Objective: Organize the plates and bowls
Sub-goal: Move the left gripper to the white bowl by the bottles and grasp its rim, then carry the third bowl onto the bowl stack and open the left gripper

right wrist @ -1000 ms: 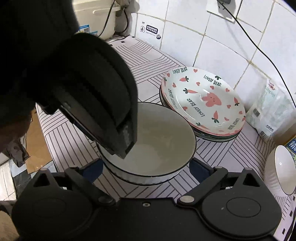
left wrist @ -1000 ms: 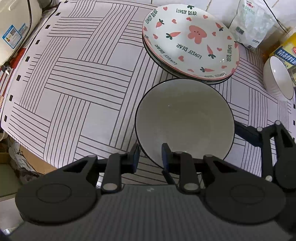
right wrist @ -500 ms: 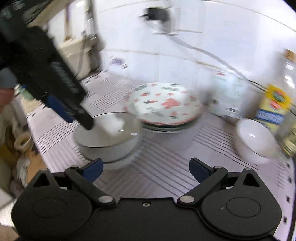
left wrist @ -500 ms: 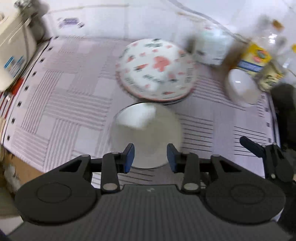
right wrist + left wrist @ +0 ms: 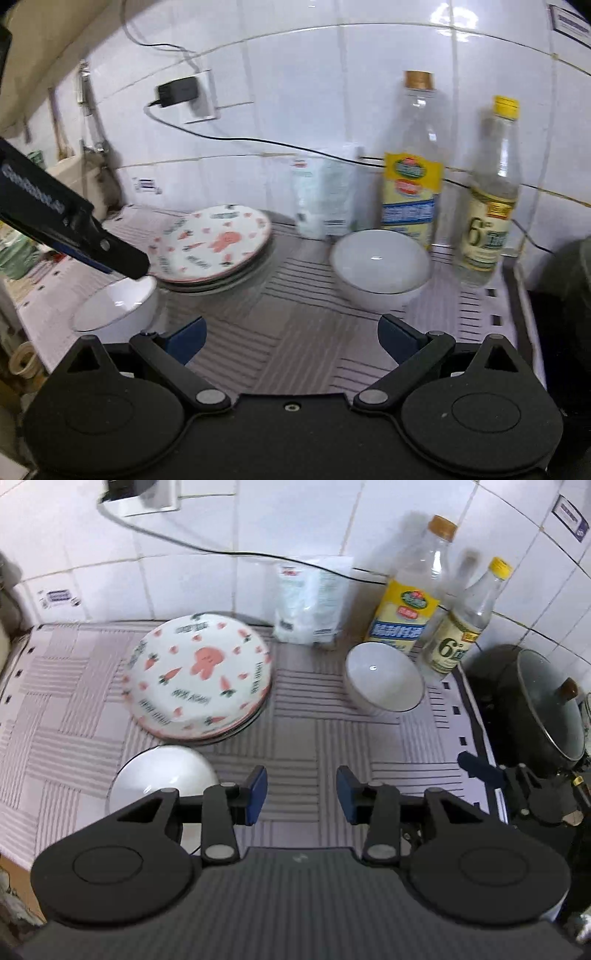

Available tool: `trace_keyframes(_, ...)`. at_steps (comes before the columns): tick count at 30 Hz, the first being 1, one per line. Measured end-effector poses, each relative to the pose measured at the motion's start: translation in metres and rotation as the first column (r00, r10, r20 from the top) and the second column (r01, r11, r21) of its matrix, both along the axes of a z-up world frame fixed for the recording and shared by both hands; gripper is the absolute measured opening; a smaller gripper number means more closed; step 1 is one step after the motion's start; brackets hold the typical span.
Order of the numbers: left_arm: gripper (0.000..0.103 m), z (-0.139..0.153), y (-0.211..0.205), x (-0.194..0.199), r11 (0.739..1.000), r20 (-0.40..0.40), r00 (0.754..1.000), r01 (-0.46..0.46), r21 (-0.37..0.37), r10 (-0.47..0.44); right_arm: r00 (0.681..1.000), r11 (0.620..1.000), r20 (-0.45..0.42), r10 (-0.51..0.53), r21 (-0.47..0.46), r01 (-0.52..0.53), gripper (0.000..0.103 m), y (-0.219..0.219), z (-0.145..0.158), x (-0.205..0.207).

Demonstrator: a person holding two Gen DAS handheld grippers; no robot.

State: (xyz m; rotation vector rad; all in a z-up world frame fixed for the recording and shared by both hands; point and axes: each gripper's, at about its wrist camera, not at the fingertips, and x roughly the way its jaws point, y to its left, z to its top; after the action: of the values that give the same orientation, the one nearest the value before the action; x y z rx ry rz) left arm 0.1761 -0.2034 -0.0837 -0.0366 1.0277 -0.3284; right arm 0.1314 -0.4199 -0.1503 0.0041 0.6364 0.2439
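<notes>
Left gripper [image 5: 298, 794] jaws just widened, empty, right gripper [image 5: 291, 338] spread wide, empty, black-rimmed bowl [image 5: 162, 775] just before carrot-print plate stack [image 5: 197, 675], white bowl [image 5: 384, 681] right of it.

Two clear bottles, a tall yellow-labelled bottle [image 5: 412, 602] and a smaller yellow-capped bottle [image 5: 465, 624], stand by the tiled wall beside a white packet [image 5: 310, 602]. A lidded black pot [image 5: 535, 709] sits at the right edge of the striped mat [image 5: 310, 716], and a plugged charger [image 5: 177, 90] trails its black cable [image 5: 236, 138] along the wall

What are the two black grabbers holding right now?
Nothing. The left gripper has just been opening, with only striped mat between its blue pads. The right gripper is open and empty too. The black-rimmed white bowl sits free.
</notes>
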Motion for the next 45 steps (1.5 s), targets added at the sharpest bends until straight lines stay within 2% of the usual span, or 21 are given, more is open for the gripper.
trace_keyframes(3, 0.04, -0.003, -0.013, 0.012, 0.997, -0.001, 0.997, 0.071, -0.002, -0.071, 0.999, 0.997, -0.03, -0.039, 0.059, 0.041, 0.101, -0.013, -0.011, 0.01)
trace_keyframes(6, 0.041, -0.009, -0.025, 0.031, 0.995, -0.013, 0.995, 0.101, 0.001, -0.101, 0.994, 0.986, -0.058, -0.098, 0.131, 0.104, 0.101, -0.022, -0.028, 0.031)
trace_keyframes(10, 0.042, -0.026, -0.043, 0.059, 0.992, -0.041, 0.992, 0.12, -0.027, -0.121, 0.988, 0.988, -0.098, -0.119, 0.085, 0.127, 0.101, -0.015, -0.052, 0.055)
trace_keyframes(15, 0.051, -0.054, -0.064, 0.094, 0.988, -0.048, 0.987, 0.15, -0.023, -0.151, 0.987, 0.993, -0.109, -0.121, -0.023, 0.119, 0.101, -0.006, -0.073, 0.077)
trace_keyframes(23, 0.052, -0.094, -0.081, 0.139, 0.987, -0.048, 0.986, 0.16, 0.018, -0.159, 0.975, 0.984, -0.136, -0.177, -0.026, 0.175, 0.101, -0.014, -0.097, 0.109)
trace_keyframes(32, 0.053, -0.112, -0.091, 0.167, 0.98, -0.086, 0.977, 0.192, -0.049, -0.195, 0.98, 0.982, -0.063, -0.189, -0.039, 0.187, 0.101, -0.005, -0.1, 0.125)
trace_keyframes(35, 0.051, -0.119, -0.097, 0.171, 0.979, -0.093, 0.975, 0.195, -0.062, -0.201, 0.976, 0.977, -0.046, -0.211, -0.028, 0.21, 0.101, -0.006, -0.099, 0.132)
trace_keyframes(37, 0.045, -0.124, -0.1, 0.175, 0.979, -0.099, 0.975, 0.191, -0.071, -0.197, 0.973, 0.974, -0.037, -0.228, -0.015, 0.228, 0.101, -0.008, -0.099, 0.135)
trace_keyframes(39, 0.027, -0.128, -0.102, 0.178, 0.979, -0.112, 0.974, 0.185, -0.085, -0.194, 0.969, 0.969, -0.024, -0.248, -0.012, 0.247, 0.101, -0.01, -0.098, 0.138)
trace_keyframes(42, 0.015, -0.134, -0.102, 0.181, 0.982, -0.132, 0.975, 0.169, -0.085, -0.18, 0.965, 0.965, -0.004, -0.264, -0.007, 0.264, 0.101, -0.014, -0.095, 0.144)
trace_keyframes(45, 0.014, -0.135, -0.101, 0.181, 0.981, -0.133, 0.974, 0.17, -0.091, -0.181, 0.965, 0.965, -0.001, -0.262, -0.002, 0.262, 0.101, -0.015, -0.096, 0.144)
